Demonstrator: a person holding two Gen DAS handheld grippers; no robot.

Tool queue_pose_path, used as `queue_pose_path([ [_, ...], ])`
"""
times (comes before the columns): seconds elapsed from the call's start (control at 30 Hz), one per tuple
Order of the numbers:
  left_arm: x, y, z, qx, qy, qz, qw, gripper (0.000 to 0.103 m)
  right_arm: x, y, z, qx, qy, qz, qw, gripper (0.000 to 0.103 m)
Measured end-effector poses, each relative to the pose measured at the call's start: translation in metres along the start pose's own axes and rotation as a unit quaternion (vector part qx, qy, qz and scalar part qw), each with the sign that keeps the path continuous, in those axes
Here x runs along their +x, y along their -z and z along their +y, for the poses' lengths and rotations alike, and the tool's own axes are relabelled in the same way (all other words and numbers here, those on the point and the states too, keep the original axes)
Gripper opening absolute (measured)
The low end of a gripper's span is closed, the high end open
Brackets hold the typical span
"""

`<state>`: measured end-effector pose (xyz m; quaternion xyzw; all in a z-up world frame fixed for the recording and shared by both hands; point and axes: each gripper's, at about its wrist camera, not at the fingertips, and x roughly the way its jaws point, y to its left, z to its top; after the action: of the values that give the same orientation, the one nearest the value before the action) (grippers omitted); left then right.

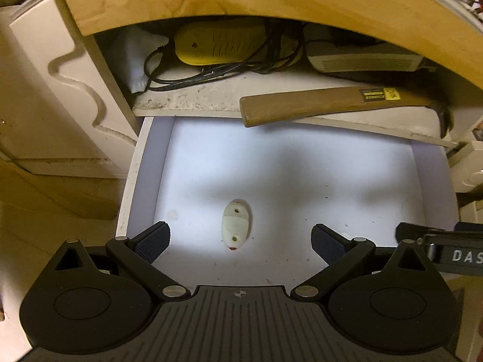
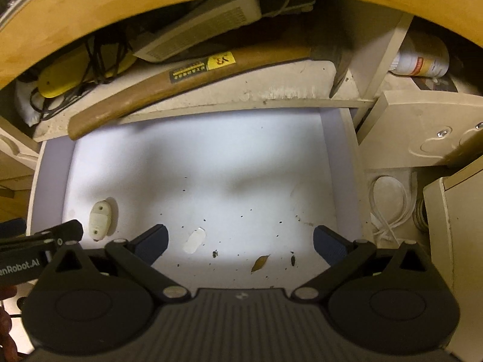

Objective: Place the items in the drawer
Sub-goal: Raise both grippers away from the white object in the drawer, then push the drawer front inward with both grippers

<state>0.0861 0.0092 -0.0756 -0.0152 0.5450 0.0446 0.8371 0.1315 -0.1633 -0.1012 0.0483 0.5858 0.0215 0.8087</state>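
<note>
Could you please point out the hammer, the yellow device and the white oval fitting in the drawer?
hammer (image 1: 305,107): left wrist view, middle of wooden handle.
yellow device (image 1: 223,42): left wrist view, ribbed top.
white oval fitting (image 1: 235,224): left wrist view, centre of body.

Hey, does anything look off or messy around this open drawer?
Yes. The hammer lies askew on the shelf, its handle end jutting over the open drawer. The drawer floor is littered with dark specks and a dry leaf.
</note>
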Motion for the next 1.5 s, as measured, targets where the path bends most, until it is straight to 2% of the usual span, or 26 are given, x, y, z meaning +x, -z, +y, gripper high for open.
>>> queue_pose_path([
  [0.47,-0.024,0.019,-0.001,0.010,-0.004,0.004,0.9999,0.103,-0.024,0.020,0.008,-0.012,-0.010,0.004,1.000,0.103],
  [1.0,-0.022,0.045,0.003,0.009,-0.014,0.067,0.9976,0.103,-0.027,0.051,0.017,-0.027,0.000,0.059,0.998,0.103],
  [1.2,-0.010,0.051,0.005,0.012,-0.023,0.096,0.9950,0.103,-0.014,0.055,0.013,-0.022,0.021,0.097,0.995,0.103],
  [1.5,0.013,0.055,0.011,0.009,-0.047,0.127,0.9908,0.103,0.006,0.056,0.000,-0.003,0.038,0.127,0.991,0.103],
])
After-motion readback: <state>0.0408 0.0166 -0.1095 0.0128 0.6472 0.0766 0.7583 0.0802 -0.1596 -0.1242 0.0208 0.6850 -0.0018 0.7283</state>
